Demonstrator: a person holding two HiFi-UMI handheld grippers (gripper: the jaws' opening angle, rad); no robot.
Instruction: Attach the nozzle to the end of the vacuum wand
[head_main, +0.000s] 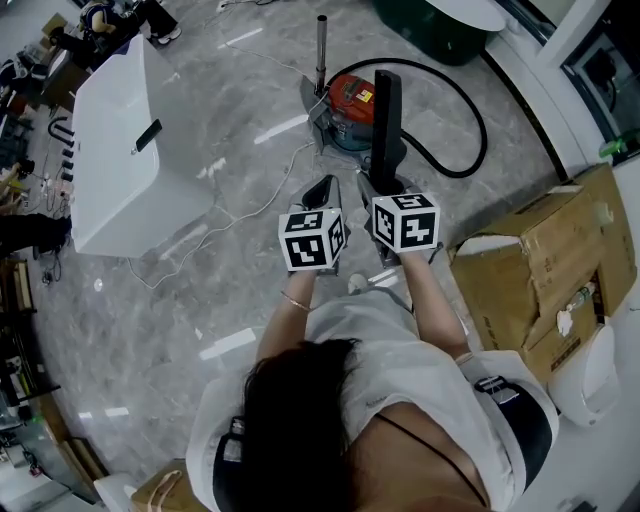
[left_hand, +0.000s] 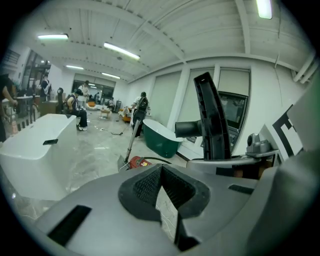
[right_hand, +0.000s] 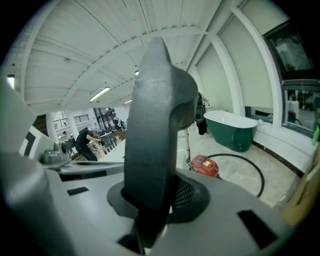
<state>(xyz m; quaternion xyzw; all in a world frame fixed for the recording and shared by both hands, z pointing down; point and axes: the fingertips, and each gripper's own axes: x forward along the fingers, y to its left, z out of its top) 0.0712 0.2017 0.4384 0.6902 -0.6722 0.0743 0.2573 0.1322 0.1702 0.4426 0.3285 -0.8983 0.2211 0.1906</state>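
The right gripper (right_hand: 150, 202) pinches the black nozzle (right_hand: 156, 120) upright, seemingly held ready for the vacuum wand (head_main: 322, 45) ahead. The left gripper (left_hand: 161, 189) is pressed together, empty.

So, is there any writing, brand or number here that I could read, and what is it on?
No text here is readable.
Yellow label on the red vacuum: print too small to read.
Two marker cubes: black-and-white square patterns only, no letters.
Cardboard box: no print that can be made out.
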